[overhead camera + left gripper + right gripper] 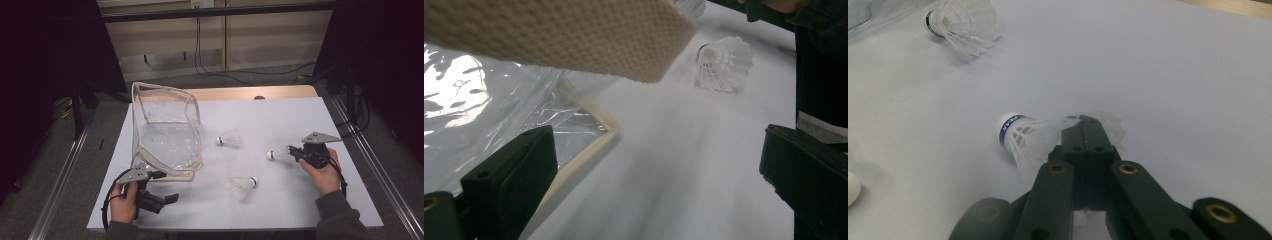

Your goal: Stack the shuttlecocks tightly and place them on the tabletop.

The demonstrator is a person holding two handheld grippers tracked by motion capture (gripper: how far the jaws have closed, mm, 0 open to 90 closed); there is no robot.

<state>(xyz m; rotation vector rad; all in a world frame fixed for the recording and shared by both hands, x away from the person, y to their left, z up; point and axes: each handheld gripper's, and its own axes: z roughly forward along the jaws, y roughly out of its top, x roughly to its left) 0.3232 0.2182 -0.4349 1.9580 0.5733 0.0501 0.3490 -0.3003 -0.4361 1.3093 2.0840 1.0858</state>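
High view: fixed above the near edge of the tabletop (280,120), facing forward and down, distant; left gripper view: low, close, looking across toward the near-edge shuttlecock (724,62), also seen from above (243,187); right gripper view: close over the right-side shuttlecock (1023,137).

Your right gripper (296,152) pinches the feather skirt of one shuttlecock (278,153) at the table's right side, cork pointing left. Two more shuttlecocks lie loose: one (228,139) just right of the clear bag (165,131), one (243,186) nearer you. Your left gripper (167,199) (jaws apart) sits beside the bag's near corner.
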